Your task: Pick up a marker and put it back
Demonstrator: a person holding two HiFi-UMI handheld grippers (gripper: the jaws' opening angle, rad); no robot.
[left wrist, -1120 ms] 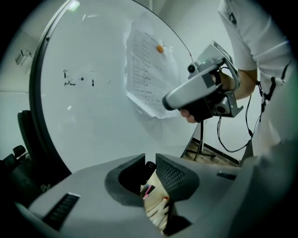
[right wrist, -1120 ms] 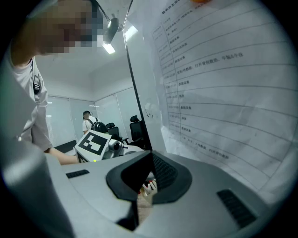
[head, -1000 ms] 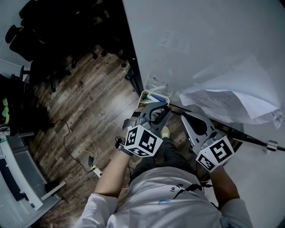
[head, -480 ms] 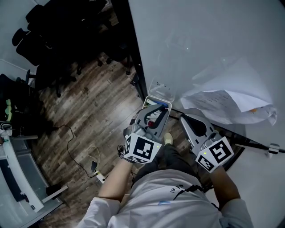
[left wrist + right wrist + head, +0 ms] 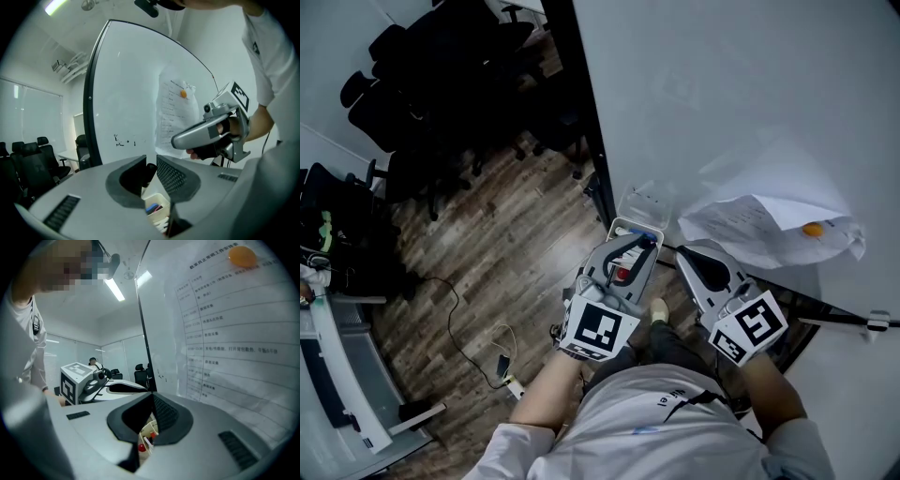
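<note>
Lifted since a second ago, the left gripper now sits above the white tray, its jaws half closed on a dark marker standing between the pads. Only a short length of the marker shows in the grip, so it may pivot or slip out and fall past the tray to the floor. The right gripper holds nothing, jaws together. The left jaws hide the marker's lower part, and most of the tray's contents are cut off.

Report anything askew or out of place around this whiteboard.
The paper sheets hang crooked and buckled on the whiteboard, pinned by an orange magnet; their edges lift off the surface. Nothing else stands out.
</note>
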